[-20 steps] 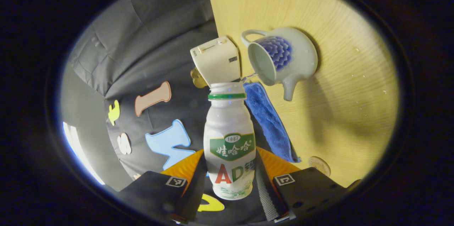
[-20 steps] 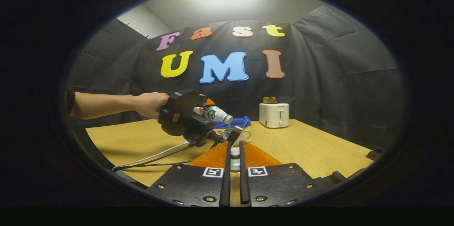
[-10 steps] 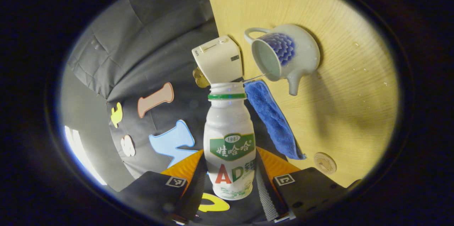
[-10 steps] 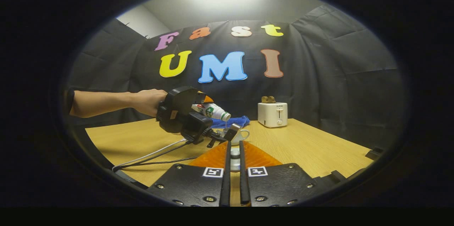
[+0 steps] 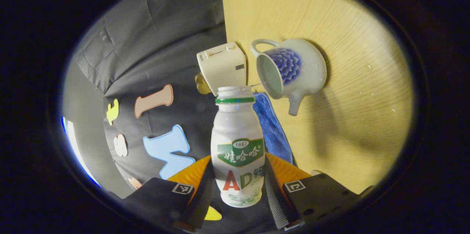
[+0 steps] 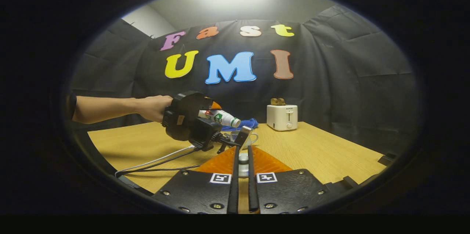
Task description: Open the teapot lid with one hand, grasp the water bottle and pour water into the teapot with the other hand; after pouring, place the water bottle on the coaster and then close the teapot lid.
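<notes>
Since half a second ago the left gripper [image 5: 238, 176] has swung a little. In the left gripper view the white ceramic teapot with the blue scale pattern [image 5: 293, 68] now sits closer to the bottle mouth. The small round coaster [image 5: 316, 172] has slid almost wholly behind my jaw block, with only a pale sliver showing. In the right gripper view the bottle has dipped slightly lower over the pot.

My left jaws grip the white plastic water bottle with the green neck ring [image 5: 238, 135] around its lower body, and its open mouth points toward the teapot's open rim. A thin thread of water seems to bridge the two, though it is too fine for me to be sure. The bottle carries a green banner label with printed characters.

Behind the bottle mouth stands a cream toaster [image 5: 222, 67]. Just right of the bottle neck a folded blue cloth [image 5: 270, 127] lies on the pale wooden surface [image 5: 349, 116], part-hidden by the bottle. The teapot stands beyond the cloth.

In the right gripper view a hand [image 6: 152, 108] holds the left gripper, and its cables [image 6: 158, 162] trail across the surface. The right gripper [image 6: 242, 153] has its jaws drawn in on the knob of the white teapot lid [image 6: 243, 159] — held clear of the pot.
</notes>
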`<state>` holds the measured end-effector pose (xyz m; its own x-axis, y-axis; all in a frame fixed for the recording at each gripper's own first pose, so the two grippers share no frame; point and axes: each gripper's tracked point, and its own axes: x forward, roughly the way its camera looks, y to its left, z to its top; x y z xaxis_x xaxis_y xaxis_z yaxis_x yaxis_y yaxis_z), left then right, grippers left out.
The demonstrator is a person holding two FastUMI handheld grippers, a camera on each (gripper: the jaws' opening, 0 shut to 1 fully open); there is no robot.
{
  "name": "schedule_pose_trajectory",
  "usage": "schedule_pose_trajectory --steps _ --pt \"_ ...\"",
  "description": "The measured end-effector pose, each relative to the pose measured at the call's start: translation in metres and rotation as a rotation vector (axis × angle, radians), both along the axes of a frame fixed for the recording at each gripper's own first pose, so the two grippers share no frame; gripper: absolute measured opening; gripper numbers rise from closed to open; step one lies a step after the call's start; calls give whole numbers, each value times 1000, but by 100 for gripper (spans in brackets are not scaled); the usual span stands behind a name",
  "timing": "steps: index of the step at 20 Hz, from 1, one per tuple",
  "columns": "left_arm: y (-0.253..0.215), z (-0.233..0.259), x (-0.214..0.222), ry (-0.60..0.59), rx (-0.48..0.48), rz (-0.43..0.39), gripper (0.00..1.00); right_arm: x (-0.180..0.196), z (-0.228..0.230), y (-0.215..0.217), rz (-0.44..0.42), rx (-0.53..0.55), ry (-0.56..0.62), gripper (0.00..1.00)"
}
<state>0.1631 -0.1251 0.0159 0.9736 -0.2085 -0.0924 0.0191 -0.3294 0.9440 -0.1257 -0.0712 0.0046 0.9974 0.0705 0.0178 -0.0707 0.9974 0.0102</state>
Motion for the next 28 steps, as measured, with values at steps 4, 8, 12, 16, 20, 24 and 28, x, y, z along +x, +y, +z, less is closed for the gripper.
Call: schedule_pose_trajectory --steps 4,8,12,16,20,24,28 --pt "2 -17 3 58 -72 -8 75 0 2 1 -5 -6 -1 11" --pt "4 -33 2 112 -160 -4 78 0 3 -3 -18 -11 -3 11" --pt "7 -36 0 154 -308 -5 75 2 14 -12 -46 -18 -24 11" --pt "11 -39 -11 189 -484 4 78 9 23 -23 -71 -32 -35 11" --pt "14 -48 -16 228 -625 11 82 22 26 -32 -87 -43 -19 0" --pt "20 -43 -20 232 -725 16 82 38 26 -36 -98 -58 -4 28" --pt "27 -33 -29 249 -859 13 82 59 29 -30 -78 -52 0 11"
